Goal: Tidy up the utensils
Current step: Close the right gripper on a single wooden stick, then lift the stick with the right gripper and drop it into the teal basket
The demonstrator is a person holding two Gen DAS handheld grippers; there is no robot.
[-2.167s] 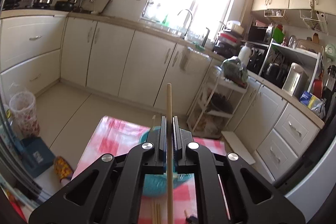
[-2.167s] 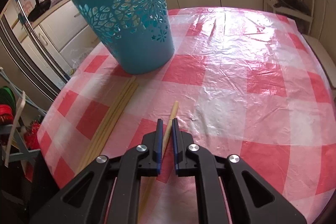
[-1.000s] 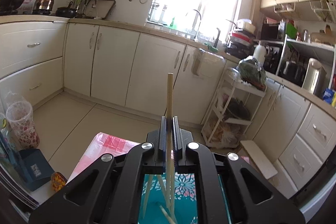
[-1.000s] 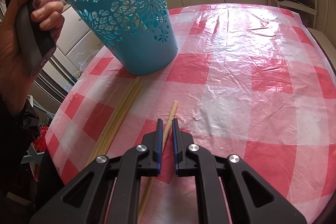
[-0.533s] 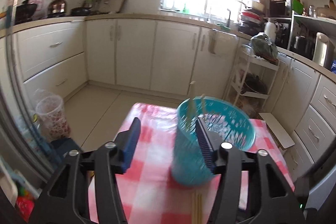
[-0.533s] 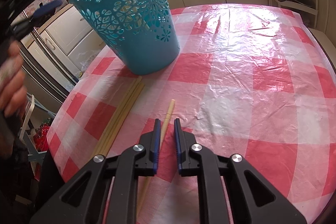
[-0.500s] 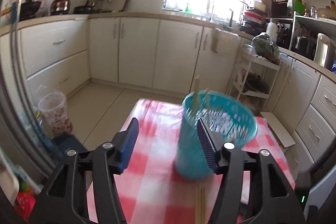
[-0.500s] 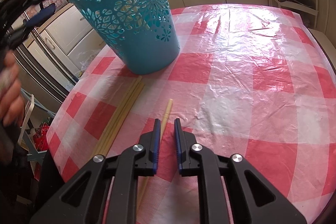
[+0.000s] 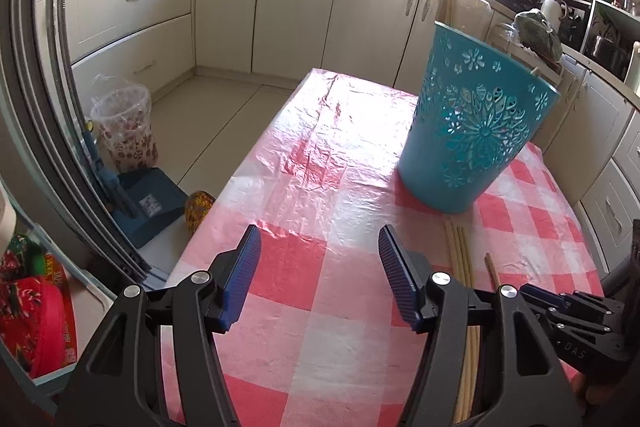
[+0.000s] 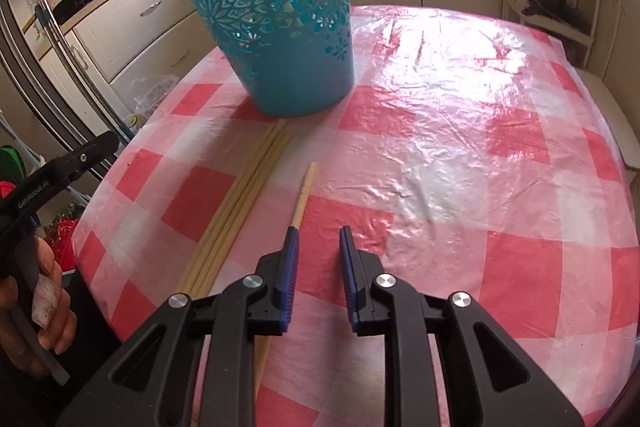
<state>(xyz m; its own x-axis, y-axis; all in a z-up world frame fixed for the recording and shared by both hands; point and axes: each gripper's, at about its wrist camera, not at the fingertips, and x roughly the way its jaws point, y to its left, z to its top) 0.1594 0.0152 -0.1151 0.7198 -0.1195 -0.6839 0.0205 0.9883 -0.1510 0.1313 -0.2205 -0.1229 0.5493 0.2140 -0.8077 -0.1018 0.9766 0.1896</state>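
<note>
A teal cut-out basket (image 9: 476, 131) (image 10: 280, 27) stands on the pink checked table (image 9: 320, 187), with chopstick tips (image 9: 448, 11) poking above its rim. A bundle of pale chopsticks (image 9: 460, 259) (image 10: 248, 203) lies in front of it, and a single chopstick (image 9: 492, 271) (image 10: 304, 195) lies beside the bundle. My left gripper (image 9: 320, 275) hovers open and empty over the table, left of the basket. My right gripper (image 10: 318, 259) has its jaws opening. The single chopstick runs under its left finger (image 10: 290, 267), not between the pads.
The table's left edge (image 9: 208, 219) drops to the floor, where a floral bin (image 9: 124, 131) and a blue dustpan (image 9: 148, 203) sit. A fridge door (image 9: 48, 107) is close on the left. Cabinets (image 9: 296, 7) line the far walls. A hand (image 10: 40, 307) holds the left gripper.
My left gripper let its chopstick drop into the basket, opened wide, and swung back and down to the basket's left. My right gripper's jaws parted off the single chopstick, which stays on the table.
</note>
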